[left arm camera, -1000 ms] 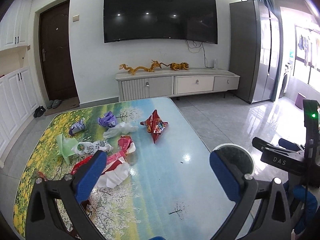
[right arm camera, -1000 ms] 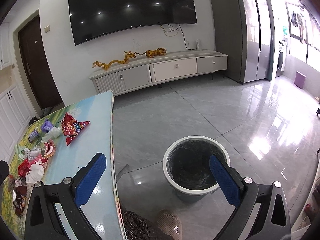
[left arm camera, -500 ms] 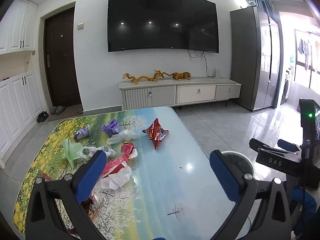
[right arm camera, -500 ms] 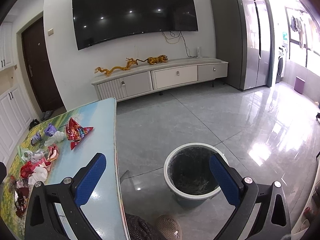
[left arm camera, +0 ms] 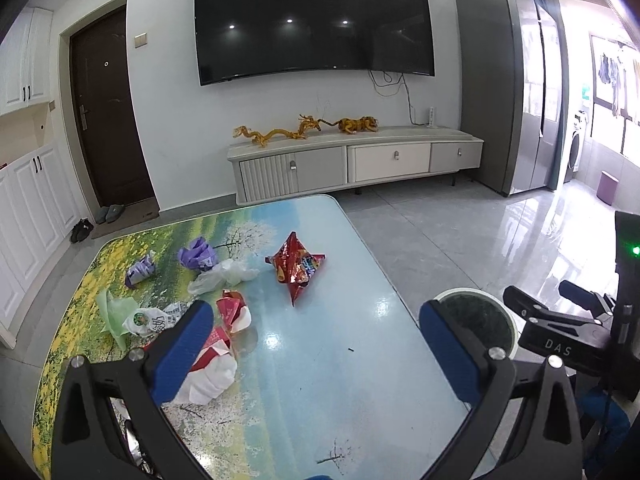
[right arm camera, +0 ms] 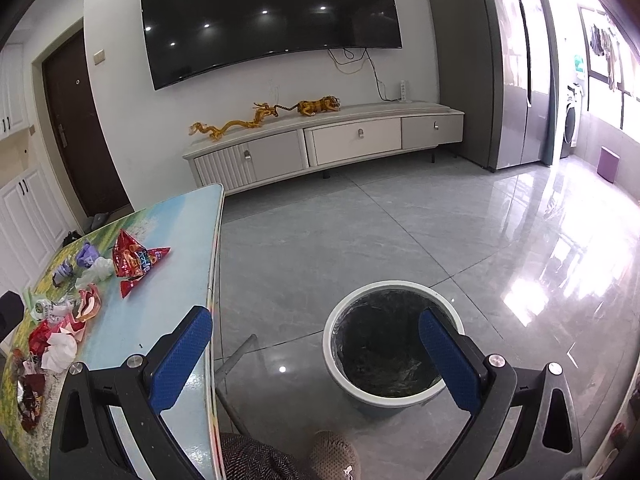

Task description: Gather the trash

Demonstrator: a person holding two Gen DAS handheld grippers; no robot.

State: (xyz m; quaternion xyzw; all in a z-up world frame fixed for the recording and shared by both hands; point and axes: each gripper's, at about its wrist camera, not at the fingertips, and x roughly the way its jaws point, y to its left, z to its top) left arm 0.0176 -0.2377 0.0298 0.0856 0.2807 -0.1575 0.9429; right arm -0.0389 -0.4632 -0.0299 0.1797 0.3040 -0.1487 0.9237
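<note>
Counter [left arm camera: 304,364] with a printed landscape top, filling the near left of the left wrist view. Round white-rimmed trash bin [right arm camera: 390,346] with a dark liner, standing on the grey tile floor [right arm camera: 360,232] just right of the counter's right edge, near side. Left tool [left arm camera: 316,344] hovering above the near part of the counter, blue pads spread wide, nothing held between them. Right tool [right arm camera: 316,344] held off the counter's right edge, above the floor near the bin, pads likewise spread wide and empty.

Trash scattered over the left half of the counter, all well apart from the bin. Red snack bag [left arm camera: 297,269], crumpled and peaked, alone toward the middle, farther than the rest. Clear plastic bag [left arm camera: 224,275] just left of it, touching a purple wrapper [left arm camera: 197,255] on its far side. Second small purple wrapper [left arm camera: 140,272] farther left. Green paper [left arm camera: 114,314] at the left edge, beside a white printed cup [left arm camera: 152,320] lying on its side. Red-and-white carton [left arm camera: 234,312] nearer, and white crumpled tissue [left arm camera: 212,378] nearest, partly hidden behind the left tool's left pad.

Part of a slipper [right arm camera: 334,454] and a patterned trouser leg [right arm camera: 256,458] at the bottom of the right wrist view.
</note>
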